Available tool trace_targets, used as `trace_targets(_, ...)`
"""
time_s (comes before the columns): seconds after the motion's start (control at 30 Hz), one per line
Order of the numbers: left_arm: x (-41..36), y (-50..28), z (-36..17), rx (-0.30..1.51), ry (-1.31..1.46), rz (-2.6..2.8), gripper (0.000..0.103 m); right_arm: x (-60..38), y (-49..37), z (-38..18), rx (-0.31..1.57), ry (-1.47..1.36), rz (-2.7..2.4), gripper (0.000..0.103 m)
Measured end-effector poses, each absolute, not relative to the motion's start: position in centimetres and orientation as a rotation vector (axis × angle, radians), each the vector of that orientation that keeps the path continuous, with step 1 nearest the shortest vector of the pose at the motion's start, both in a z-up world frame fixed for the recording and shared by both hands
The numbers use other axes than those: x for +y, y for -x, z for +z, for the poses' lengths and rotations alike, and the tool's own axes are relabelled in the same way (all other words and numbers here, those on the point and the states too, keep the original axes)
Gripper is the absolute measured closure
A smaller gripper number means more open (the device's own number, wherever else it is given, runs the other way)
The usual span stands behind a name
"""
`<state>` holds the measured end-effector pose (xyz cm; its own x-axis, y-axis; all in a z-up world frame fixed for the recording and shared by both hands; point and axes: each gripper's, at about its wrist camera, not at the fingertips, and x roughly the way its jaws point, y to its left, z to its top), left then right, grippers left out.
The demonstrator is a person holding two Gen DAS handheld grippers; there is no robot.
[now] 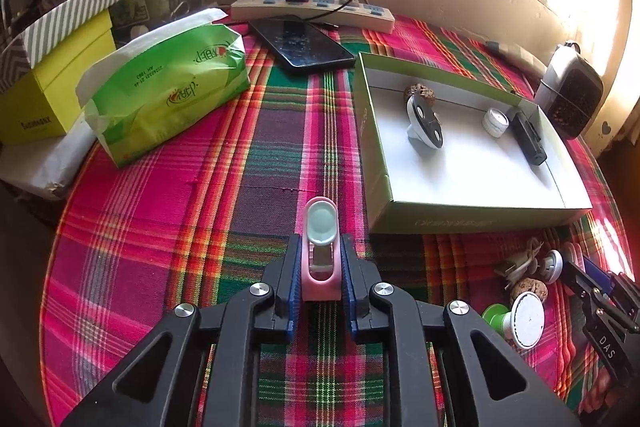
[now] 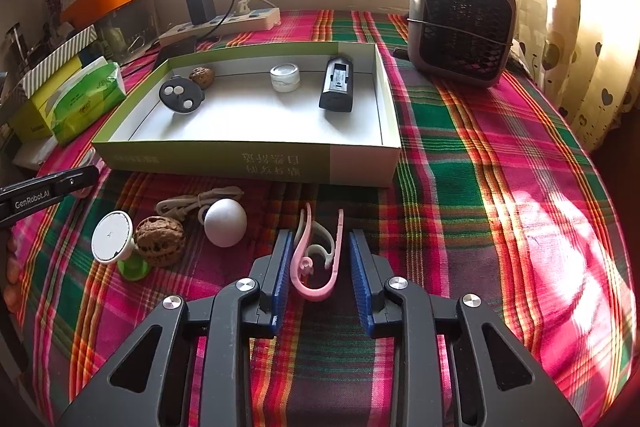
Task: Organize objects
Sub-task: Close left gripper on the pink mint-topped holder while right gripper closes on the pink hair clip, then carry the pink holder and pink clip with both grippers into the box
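Now your left tool (image 1: 320,279) is pinching the pink clip (image 1: 320,251) on the checked cloth (image 1: 248,163), pads tight on both its sides. Lift it straight, then carry it over the near wall of the open box (image 1: 460,219) and set it on bare white floor, clear of the round remote (image 1: 425,123). Your right tool (image 2: 320,267) stands spread around the pink hook (image 2: 316,255), not yet pressing it; centre it before closing.

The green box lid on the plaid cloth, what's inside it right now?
Inside the green box lid: a walnut, a round black remote, a small white jar and a black rectangular device. The rest of its floor shows bare; nothing looks covered.
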<state>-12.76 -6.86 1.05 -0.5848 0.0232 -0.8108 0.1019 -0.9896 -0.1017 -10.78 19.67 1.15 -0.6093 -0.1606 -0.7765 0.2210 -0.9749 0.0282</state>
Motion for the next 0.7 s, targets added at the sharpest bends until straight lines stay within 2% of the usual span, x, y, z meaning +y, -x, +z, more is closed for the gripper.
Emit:
trace_targets(0.13,-6.86,12.71,1.03,0.210,-1.408,-2.753,0.087,19.65,10.77,1.15,0.103,-1.263,-2.640,0.078)
trace_targets(0.7,-6.48,12.06,1.31,0.215,-1.413,-2.776,0.087,19.72,10.62,1.18,0.099,-1.258,-2.631,0.078)
